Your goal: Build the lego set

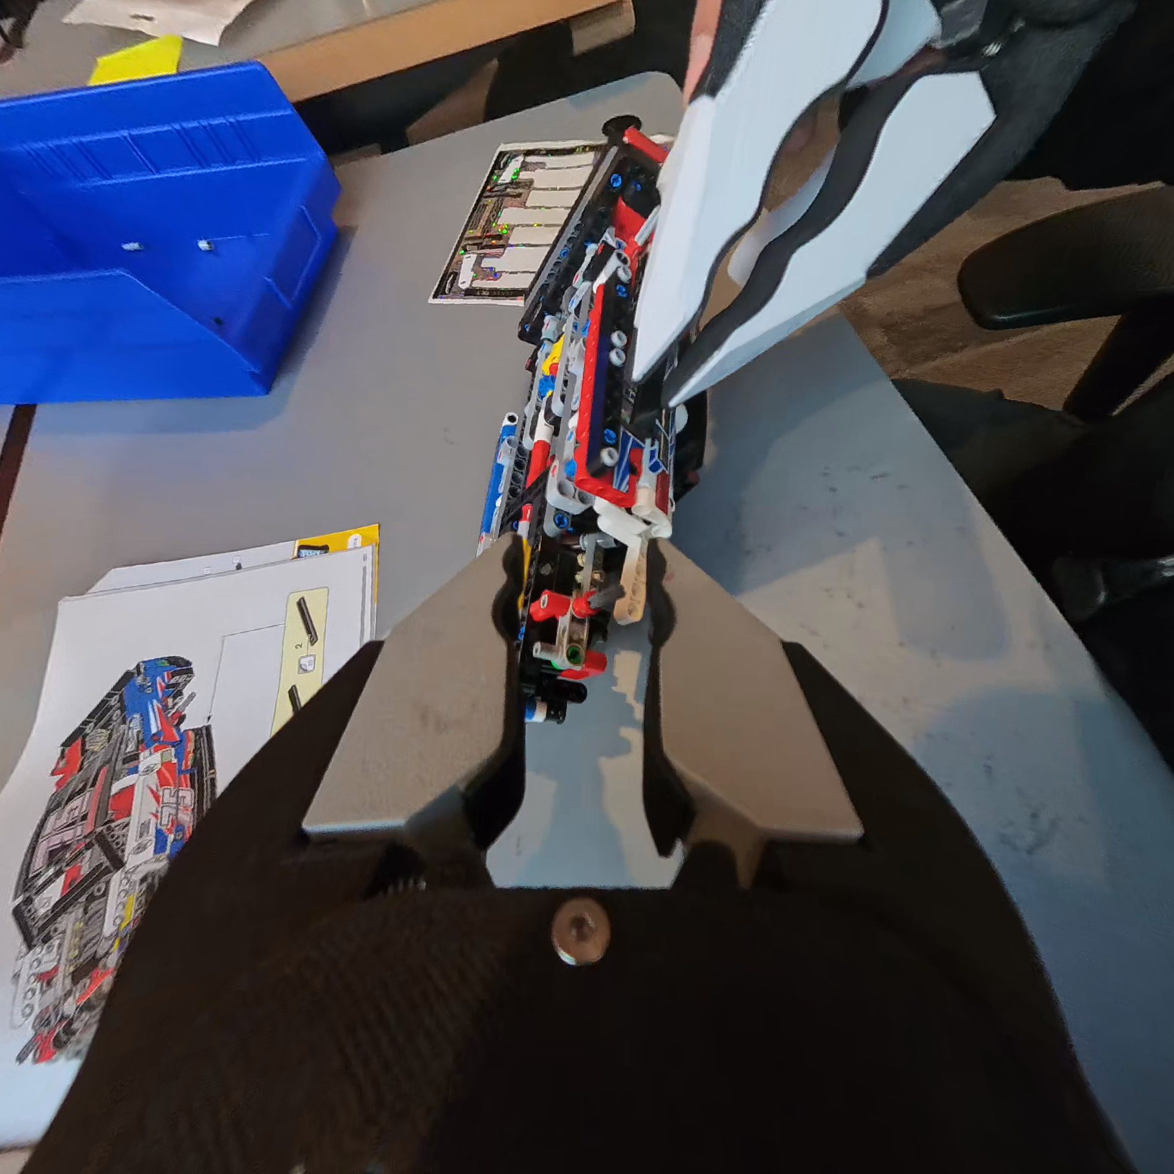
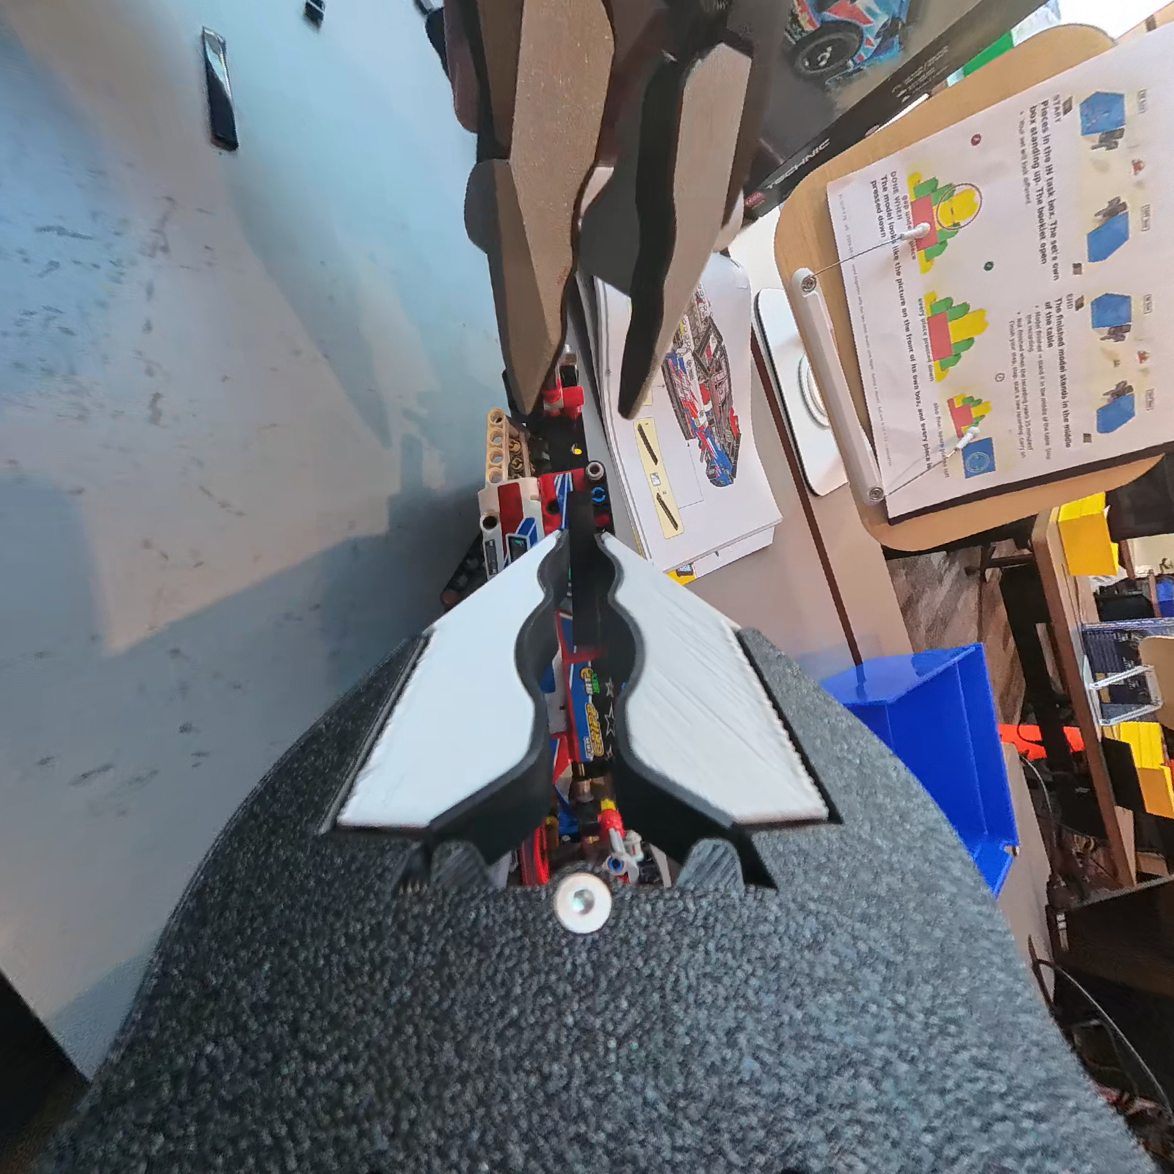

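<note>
The partly built red, white, blue and black lego model [image 1: 591, 394] stands on its edge on the grey table [image 1: 857, 572]. My left gripper [image 1: 581, 553], with grey fingers, is shut on the model's near end. My right gripper [image 1: 654, 391], with white fingers, comes in from the upper right onto the model's top edge. In the right wrist view my right gripper [image 2: 581, 537] is shut on a thin black beam [image 2: 583, 591] that lies against the model [image 2: 527, 502]. The left gripper [image 2: 578, 403] shows beyond it at the model's far end.
A blue bin [image 1: 146, 241] stands at the table's left. The open instruction booklet [image 1: 190, 730] lies at the near left, and a sticker sheet [image 1: 521, 222] behind the model. A loose black piece [image 2: 219, 89] lies on the table. A chair [image 1: 1067, 267] stands past the right edge. Spacing between my two grippers at the tips: around 5 cm.
</note>
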